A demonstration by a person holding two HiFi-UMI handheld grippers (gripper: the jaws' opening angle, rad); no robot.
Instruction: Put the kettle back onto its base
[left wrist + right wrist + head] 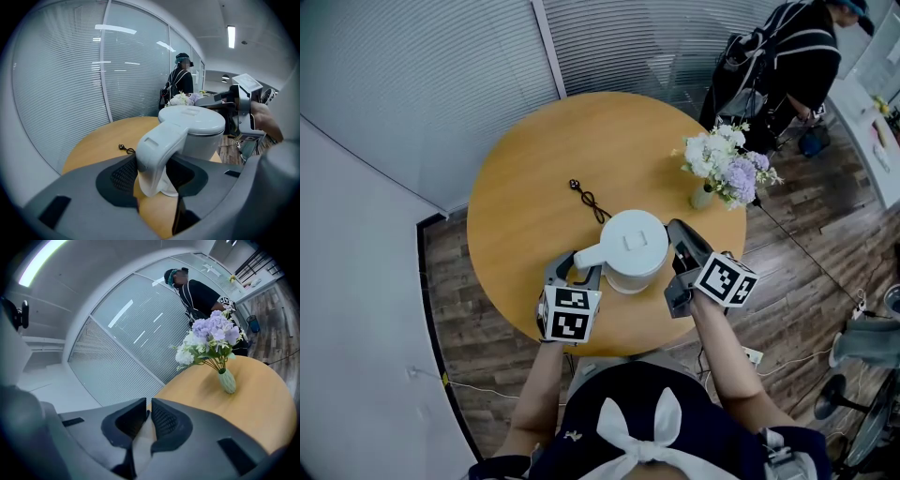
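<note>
Snugly in left gripper (156,174): kettle handle (157,145)

Round wooden surface (516,187) mid-frame. Pale green vase (701,197) with white and lilac flowers (727,161) near its right edge. Small black looped cord (587,200) lies near the centre. Person in black (792,56) stands upper right, beside slatted blinds (422,84). Wood plank floor (797,281) at right.

We see the kettle (633,246), white and round with its flat lid closed. It stands upright over the near part of the round wooden surface (525,187), with its handle (157,150) clasped between the jaws of the left hand-held gripper (154,176).
</note>
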